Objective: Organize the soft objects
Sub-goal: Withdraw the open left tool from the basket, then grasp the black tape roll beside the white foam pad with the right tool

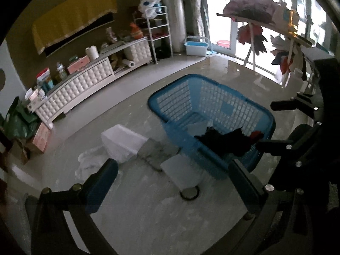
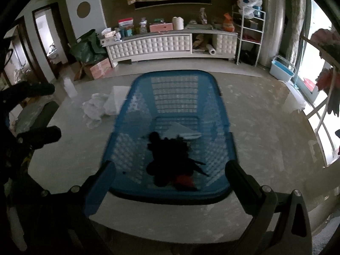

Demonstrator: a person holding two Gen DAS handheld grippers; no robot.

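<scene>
A blue plastic laundry basket (image 2: 136, 110) (image 1: 170, 104) stands on the floor. Inside lie a black garment (image 2: 170, 153) (image 1: 225, 142), a red piece (image 2: 184, 180) and a white folded cloth (image 2: 182, 131). My right gripper (image 2: 170, 182) is open and empty, held above the basket's near end. My left gripper (image 1: 172, 178) is open and empty, above the floor left of the basket. A white folded cloth (image 1: 121, 142), a grey cloth (image 1: 155, 153), another white cloth (image 1: 180, 170) and a crumpled white cloth (image 1: 89, 163) (image 2: 93, 108) lie on the floor beside the basket.
A white low cabinet (image 2: 165, 44) with clutter runs along the far wall. A white shelf rack (image 2: 248, 36) and a light blue box (image 2: 280, 70) stand at the right. A drying rack with clothes (image 1: 255, 31) stands by the window. A round drain (image 1: 189, 193) is in the floor.
</scene>
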